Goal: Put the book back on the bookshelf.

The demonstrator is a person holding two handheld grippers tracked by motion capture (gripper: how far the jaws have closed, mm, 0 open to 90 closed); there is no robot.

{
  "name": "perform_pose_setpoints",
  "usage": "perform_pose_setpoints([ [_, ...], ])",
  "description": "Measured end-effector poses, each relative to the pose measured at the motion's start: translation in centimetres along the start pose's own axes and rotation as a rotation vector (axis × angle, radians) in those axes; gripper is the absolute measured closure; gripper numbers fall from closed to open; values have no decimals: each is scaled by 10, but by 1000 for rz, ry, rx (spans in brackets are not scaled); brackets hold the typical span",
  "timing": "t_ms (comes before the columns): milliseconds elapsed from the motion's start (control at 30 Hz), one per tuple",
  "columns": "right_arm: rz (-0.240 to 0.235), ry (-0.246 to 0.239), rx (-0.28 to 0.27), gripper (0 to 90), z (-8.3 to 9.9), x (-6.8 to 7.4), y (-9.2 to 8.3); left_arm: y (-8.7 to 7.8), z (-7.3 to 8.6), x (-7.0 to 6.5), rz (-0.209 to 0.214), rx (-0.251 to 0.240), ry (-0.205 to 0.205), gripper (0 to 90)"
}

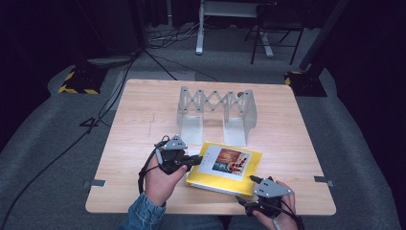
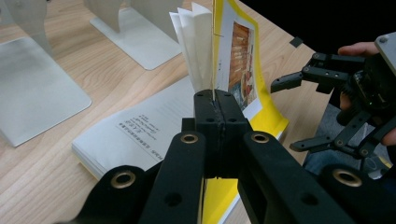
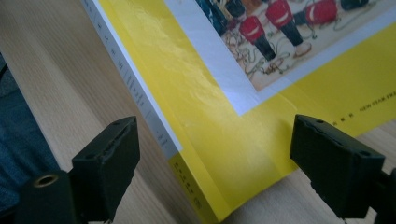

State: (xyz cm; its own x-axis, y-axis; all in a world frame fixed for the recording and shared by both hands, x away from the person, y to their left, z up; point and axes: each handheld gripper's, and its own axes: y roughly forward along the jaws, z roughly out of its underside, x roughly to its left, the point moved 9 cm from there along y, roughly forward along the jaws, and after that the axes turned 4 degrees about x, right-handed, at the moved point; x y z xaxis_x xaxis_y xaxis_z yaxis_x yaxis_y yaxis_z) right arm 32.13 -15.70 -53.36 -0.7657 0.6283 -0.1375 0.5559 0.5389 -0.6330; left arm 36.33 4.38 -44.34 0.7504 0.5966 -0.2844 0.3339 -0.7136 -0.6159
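My left hand-held gripper (image 2: 215, 105) was clamped on the front cover of the yellow book (image 1: 225, 167), which lay on the worktop (image 1: 143, 110) before the metal bookend rack (image 1: 216, 114). The cover stood lifted, a few pages fanned behind it. My right hand-held gripper (image 3: 215, 154) hung wide at the near corner, gripping nothing. Opening seemed barely begun; the cover was not yet laid flat.
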Motion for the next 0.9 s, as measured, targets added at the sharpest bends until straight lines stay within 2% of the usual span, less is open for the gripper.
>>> perform_pose_setpoints([
  [233, -10, 2, -23, 159, -7, 2, 7, 6, -8, -10, 37, 2, -9, 893],
  [267, -11, 7, -31, 152, -8, 4, 11, 9, -11, -15, 58, 6, -11, 893],
  [433, 30, -22, -58, 146, -12, 2, 15, 13, -16, -22, 83, 2, -14, 894],
  [533, 56, -54, -55, 79, -11, 1, 20, 16, -14, -22, 105, 5, -26, 894],
  [667, 80, -65, -60, 0, -12, 3, 29, 18, -12, -23, 116, 7, -32, 894],
  [900, 134, -95, -82, 0, -20, -1, 35, 20, -11, -25, 156, 5, -53, 894],
])
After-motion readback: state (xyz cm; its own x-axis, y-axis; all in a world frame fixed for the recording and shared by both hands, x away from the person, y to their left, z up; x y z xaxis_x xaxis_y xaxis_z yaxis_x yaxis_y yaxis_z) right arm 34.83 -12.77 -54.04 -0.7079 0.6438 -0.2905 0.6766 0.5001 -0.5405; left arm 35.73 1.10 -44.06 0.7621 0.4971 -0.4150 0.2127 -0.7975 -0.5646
